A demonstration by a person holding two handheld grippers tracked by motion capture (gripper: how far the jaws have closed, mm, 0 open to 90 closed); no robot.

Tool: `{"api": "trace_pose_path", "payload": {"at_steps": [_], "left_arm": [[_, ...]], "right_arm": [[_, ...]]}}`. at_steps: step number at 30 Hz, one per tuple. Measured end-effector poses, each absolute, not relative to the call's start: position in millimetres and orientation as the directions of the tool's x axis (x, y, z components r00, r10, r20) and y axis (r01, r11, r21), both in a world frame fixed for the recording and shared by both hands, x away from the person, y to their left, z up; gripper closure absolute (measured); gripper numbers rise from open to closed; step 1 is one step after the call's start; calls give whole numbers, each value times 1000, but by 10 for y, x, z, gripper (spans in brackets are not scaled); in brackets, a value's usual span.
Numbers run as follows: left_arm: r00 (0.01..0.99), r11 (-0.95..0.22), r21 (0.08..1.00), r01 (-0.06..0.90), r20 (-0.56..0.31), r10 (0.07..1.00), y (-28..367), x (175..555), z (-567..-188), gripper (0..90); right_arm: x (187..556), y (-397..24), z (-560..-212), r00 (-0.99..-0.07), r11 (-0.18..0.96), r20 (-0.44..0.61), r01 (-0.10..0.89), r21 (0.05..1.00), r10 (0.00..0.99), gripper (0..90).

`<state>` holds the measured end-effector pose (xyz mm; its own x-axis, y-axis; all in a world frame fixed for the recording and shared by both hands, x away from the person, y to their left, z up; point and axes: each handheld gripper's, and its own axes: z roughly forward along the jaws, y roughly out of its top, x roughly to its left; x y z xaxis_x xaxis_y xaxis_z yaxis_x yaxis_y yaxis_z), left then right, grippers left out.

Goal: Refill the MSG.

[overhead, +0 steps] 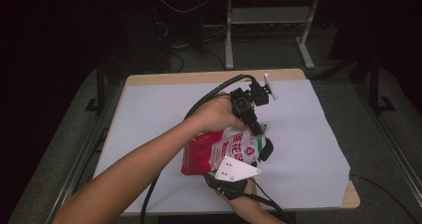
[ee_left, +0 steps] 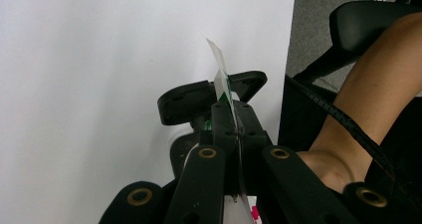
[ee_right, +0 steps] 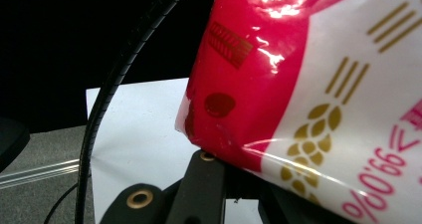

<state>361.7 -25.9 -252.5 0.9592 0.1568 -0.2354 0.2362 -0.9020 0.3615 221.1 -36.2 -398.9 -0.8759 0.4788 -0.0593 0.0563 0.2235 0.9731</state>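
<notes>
Both tools clamped on red-white bag (overhead: 219,152): left tool (overhead: 257,129), right tool (overhead: 230,180).

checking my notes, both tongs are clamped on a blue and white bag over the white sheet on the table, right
Not quite: the bag is red and white, not blue and white, as the high view and the right gripper view show. The rest holds: the left tongs pinch its top edge, the right tongs hold its lower end, over the white sheet.
</notes>
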Motion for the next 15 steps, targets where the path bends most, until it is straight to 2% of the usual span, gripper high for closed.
{"api": "trace_pose_path", "payload": {"at_steps": [15], "left_arm": [[958,-902,360,240,-238,160,-266,3607,-2524,899]], "right_arm": [[2207,-364,-3984,-877,225,-60,56,973,477,900]]}}
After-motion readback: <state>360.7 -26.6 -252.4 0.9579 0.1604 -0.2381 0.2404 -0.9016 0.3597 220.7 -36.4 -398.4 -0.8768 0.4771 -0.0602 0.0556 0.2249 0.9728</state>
